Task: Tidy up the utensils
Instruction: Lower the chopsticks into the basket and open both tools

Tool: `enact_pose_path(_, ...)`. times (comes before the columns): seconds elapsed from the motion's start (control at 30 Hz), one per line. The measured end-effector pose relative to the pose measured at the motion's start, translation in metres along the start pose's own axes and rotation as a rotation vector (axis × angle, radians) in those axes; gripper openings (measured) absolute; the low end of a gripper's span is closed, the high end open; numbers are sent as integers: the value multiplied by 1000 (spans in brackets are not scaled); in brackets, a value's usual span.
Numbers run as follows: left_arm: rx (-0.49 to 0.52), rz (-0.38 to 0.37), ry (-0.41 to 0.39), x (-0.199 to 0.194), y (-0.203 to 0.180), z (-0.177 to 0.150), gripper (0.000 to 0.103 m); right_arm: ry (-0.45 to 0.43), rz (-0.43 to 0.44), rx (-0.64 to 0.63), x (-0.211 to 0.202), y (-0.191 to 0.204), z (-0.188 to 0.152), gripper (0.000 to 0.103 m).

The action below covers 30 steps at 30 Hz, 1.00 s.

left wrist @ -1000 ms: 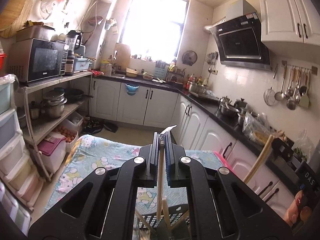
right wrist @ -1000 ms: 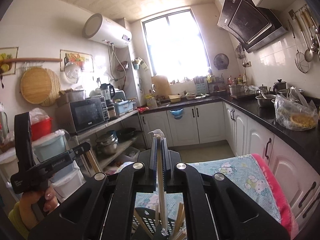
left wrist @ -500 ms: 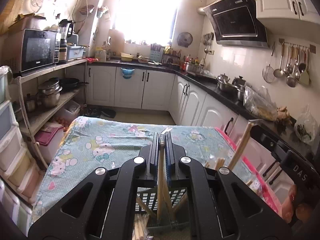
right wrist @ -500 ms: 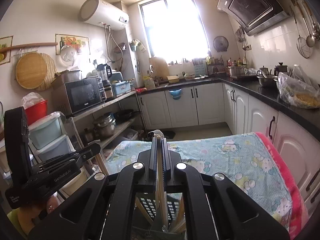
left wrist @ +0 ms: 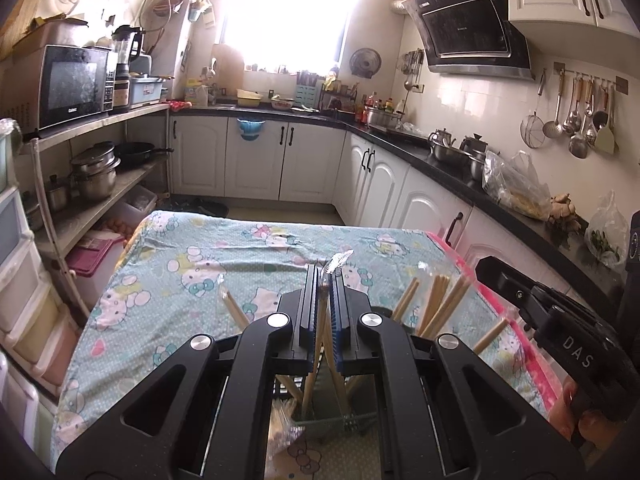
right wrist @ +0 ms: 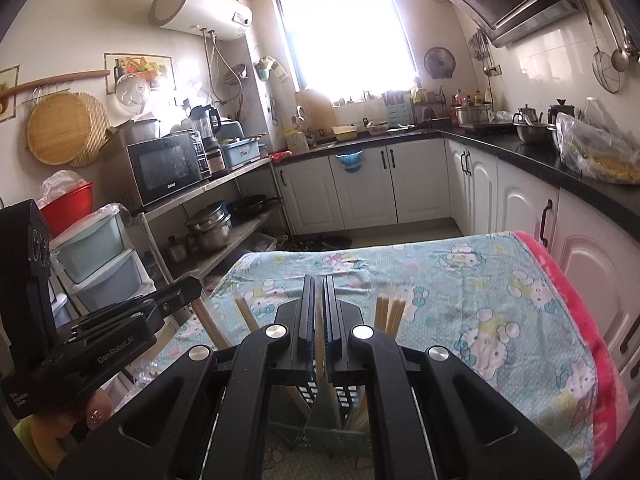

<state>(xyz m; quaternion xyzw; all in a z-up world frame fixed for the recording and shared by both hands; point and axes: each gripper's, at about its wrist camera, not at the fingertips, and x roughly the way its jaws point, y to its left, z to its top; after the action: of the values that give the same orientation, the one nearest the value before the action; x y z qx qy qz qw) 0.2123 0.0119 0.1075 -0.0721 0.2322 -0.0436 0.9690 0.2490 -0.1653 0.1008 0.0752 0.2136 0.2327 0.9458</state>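
Chopsticks point(left wrist: 442, 304) are standing in the slotted basket point(right wrist: 346, 394); I am clenching the left gripper point(left wrist: 324, 276) and right gripper point(right wrist: 319, 282) on one wooden chopstick each above it.

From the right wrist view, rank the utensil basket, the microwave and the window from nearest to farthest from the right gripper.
1. Utensil basket: directly below the right gripper, on the table, chopsticks standing in it.
2. Microwave: left, on the metal shelf past the table.
3. Window: on the far wall, above the counter.
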Motion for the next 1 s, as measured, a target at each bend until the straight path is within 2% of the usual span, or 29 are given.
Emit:
enact_pose_path(0.27, 9, 0, 14, -9, 0, -10, 4, 15, -6, 17, -11, -6, -9, 5)
enact_pose_path(0.4, 9, -1, 15, -13, 0, -13, 17, 23, -7, 22, -19, -9, -14, 5)
enact_pose_path(0.5, 10, -2, 13, -17, -1, -15, 19, 31, -6, 20, -24, -8, -18, 5)
enact_pose_path(0.6, 9, -4, 12, -24, 0, -19, 27, 35, -6, 12, -29, -7, -21, 5)
enact_pose_path(0.67, 7, -4, 10, -28, 1, -21, 31, 36, -6, 8, -34, -5, -23, 9)
enact_pose_path(0.73, 7, -6, 9, -34, 1, -24, 36, 34, -8, 6, -38, -3, -25, 20)
enact_pose_path(0.87, 8, -8, 6, -44, -1, -28, 44, 24, -8, -5, -49, 2, -28, 24)
enact_pose_path(0.93, 6, -9, 3, -50, 0, -31, 50, 20, -12, -12, -53, 4, -30, 31)
enact_pose_path(1.0, 3, -10, 3, -54, 1, -33, 55, 16, -15, -19, -58, 6, -32, 35)
